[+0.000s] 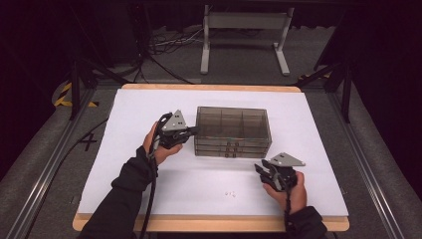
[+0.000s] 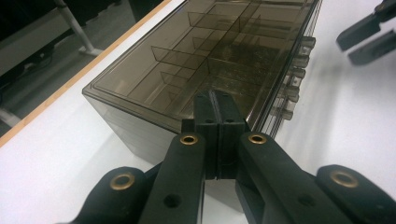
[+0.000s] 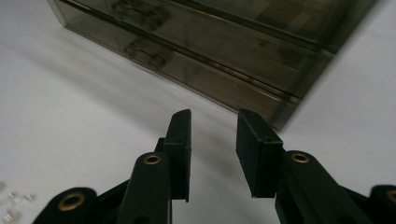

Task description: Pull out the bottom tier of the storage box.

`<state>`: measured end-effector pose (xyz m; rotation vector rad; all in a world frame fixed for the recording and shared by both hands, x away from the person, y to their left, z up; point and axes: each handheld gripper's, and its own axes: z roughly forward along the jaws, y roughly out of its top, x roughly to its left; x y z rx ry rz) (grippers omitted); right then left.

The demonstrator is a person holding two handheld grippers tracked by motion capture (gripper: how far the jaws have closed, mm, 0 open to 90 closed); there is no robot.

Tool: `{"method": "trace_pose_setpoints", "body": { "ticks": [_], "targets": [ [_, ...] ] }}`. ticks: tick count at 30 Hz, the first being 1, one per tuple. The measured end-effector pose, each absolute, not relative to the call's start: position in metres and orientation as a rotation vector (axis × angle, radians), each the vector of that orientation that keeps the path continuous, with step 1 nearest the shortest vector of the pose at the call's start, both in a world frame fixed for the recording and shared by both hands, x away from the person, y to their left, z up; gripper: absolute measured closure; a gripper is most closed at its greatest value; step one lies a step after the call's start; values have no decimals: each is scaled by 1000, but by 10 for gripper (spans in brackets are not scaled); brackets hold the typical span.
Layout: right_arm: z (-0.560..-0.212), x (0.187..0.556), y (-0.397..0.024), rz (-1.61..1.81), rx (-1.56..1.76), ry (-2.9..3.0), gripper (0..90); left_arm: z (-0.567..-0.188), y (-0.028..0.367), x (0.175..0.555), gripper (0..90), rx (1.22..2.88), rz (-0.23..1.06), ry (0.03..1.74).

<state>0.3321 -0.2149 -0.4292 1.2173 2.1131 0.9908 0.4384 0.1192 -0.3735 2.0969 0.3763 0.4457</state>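
The closed left hand-held gripper (image 1: 191, 131) braces the drawer box (image 1: 233, 130); the open, empty right hand-held gripper (image 1: 260, 169) should approach 1 drawer handle (image 1: 229, 149) squarely.

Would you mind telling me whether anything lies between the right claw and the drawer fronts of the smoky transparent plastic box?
Nothing visible does: bare white table separates the right claw from the smoky transparent plastic drawer box.

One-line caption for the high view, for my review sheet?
Left gripper, fingers shut, against the smoky drawer box; right gripper, fingers apart and empty, near its front-right corner.
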Motion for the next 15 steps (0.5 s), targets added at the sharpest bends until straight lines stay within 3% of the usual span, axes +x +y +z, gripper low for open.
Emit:
{"method": "trace_pose_setpoints", "body": {
  "ticks": [5, 15],
  "targets": [
    [-433, 341, -170, 955, 1250, 2103, 639, -374, 119, 438, 900, 2099, 450, 371],
    [-441, 350, -140, 939, 1420, 2033, 635, -375, 120, 437, 900, 2083, 447, 377]
  ]
}}
